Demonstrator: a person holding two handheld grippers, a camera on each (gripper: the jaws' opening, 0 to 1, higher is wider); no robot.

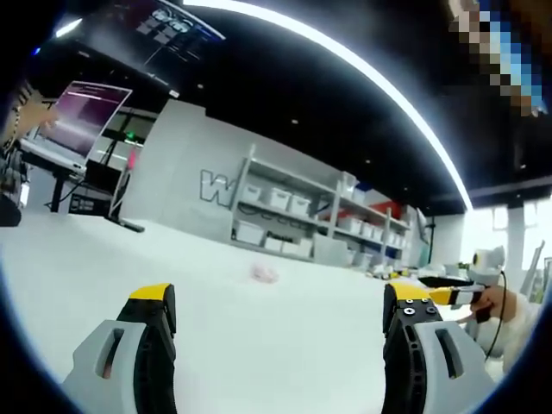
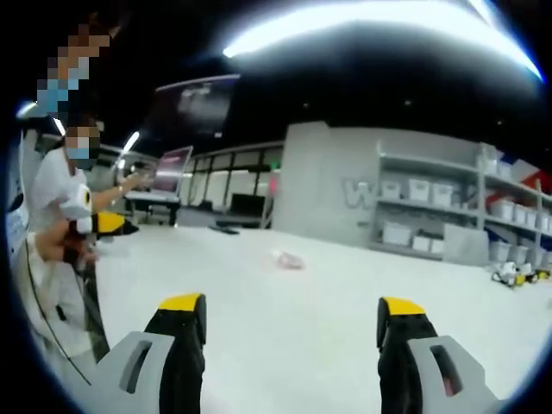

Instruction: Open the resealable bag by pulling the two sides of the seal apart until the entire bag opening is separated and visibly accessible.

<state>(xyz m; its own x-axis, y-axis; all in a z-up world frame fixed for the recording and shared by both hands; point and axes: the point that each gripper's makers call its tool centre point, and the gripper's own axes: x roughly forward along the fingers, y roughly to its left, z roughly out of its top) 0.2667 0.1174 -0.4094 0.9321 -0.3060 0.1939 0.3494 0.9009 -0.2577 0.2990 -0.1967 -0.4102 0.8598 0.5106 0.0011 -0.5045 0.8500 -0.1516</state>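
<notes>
Fingers (image 1: 153, 304) spread wide; distant bag (image 1: 263, 273), orientation perhaps unreadable, on table (image 1: 285, 345).

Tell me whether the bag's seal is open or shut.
Cannot tell. The bag lies far off on the white table, a small pinkish blur; both grippers are open, away from it.

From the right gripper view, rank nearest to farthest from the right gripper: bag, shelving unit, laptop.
1. Bag, small and pinkish, on the white table ahead of the open right gripper.
2. Laptop, left, beyond the table.
3. Shelving unit, right; versus the laptop, too close to call.
</notes>
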